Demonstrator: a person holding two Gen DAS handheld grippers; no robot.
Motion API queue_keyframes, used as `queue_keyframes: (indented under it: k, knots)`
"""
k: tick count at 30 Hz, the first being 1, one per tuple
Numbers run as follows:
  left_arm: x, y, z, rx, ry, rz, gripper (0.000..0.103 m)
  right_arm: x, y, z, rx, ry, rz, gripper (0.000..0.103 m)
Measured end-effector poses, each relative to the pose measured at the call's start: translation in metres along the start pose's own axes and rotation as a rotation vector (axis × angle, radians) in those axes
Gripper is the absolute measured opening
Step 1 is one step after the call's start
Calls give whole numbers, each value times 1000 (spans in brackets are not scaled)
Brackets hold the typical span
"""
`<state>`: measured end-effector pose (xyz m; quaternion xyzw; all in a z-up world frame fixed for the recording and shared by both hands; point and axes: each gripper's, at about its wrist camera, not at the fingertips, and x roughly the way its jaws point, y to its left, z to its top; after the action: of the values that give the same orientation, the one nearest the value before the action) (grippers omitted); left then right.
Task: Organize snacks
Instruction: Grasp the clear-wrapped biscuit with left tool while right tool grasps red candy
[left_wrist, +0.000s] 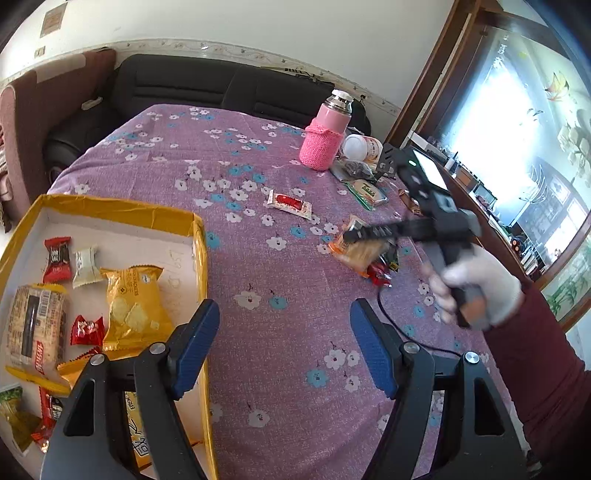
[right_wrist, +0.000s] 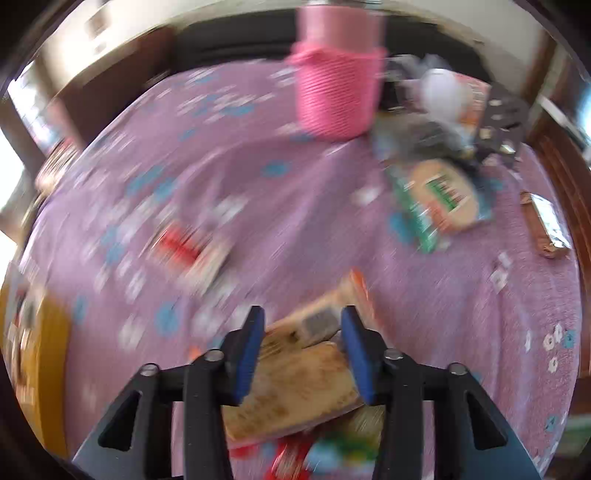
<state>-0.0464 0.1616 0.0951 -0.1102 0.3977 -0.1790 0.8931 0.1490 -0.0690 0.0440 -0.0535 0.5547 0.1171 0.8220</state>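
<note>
Orange cracker packet between right gripper's jaws

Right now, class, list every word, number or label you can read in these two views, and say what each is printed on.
No text reads with certainty in either view.
Crinkled yellow snack packet in the yellow-rimmed cardboard box: black print, too small.
Long beige cracker pack: red lettering and barcode, illegible.
Flat green-and-white packet: green logo, blurred.
Box floor: faint handwriting, unreadable.
</note>
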Motion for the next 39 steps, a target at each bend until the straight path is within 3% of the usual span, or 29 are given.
queue_keyframes:
  k: [3,4,6,9,14,17,20,26,29,32,33,34,35,37,39]
  knots:
    - [1,-1,-4,-10,8,-7,73,-18,15,-40,-84,77,217,40]
    - [0,-2,-6,-11,9,-9,73,-29,12,-53,-81,76,290,40]
    - [0,-5,-8,-10,11,-7,73,-52,-4,-72,-30,5,332,44]
    - [3,-13,-12,11,21,-1,73,-73,-47,-95,89,-125,241,49]
    - [25,-44,-20,149,83,-32,73,-57,-88,-110,219,-132,209,55]
    - [52,-78,-24,376,145,-49,73,-46,-79,-116,213,-120,203,55]
    - [77,-97,-26,514,205,-48,73,-37,-63,-122,193,-103,189,54]
    - [111,-100,-24,624,238,25,73,-35,-37,-127,140,-139,48,55]
    - [121,-103,-29,655,278,5,73,-35,-37,-129,127,-145,23,48]
    - [126,-108,-39,688,304,1,72,-37,-45,-131,144,-149,18,29]
    - [126,-110,-39,686,310,-6,72,-38,-49,-133,151,-150,39,28]
    - [125,-110,-39,670,320,-16,62,-38,-52,-133,160,-153,59,28]
    - [124,-110,-39,654,323,-29,45,-38,-54,-135,164,-155,74,27]
    - [122,-108,-39,610,327,-39,32,-40,-58,-138,164,-162,94,26]
    - [119,-109,-42,598,325,-29,32,-41,-59,-141,164,-165,105,26]
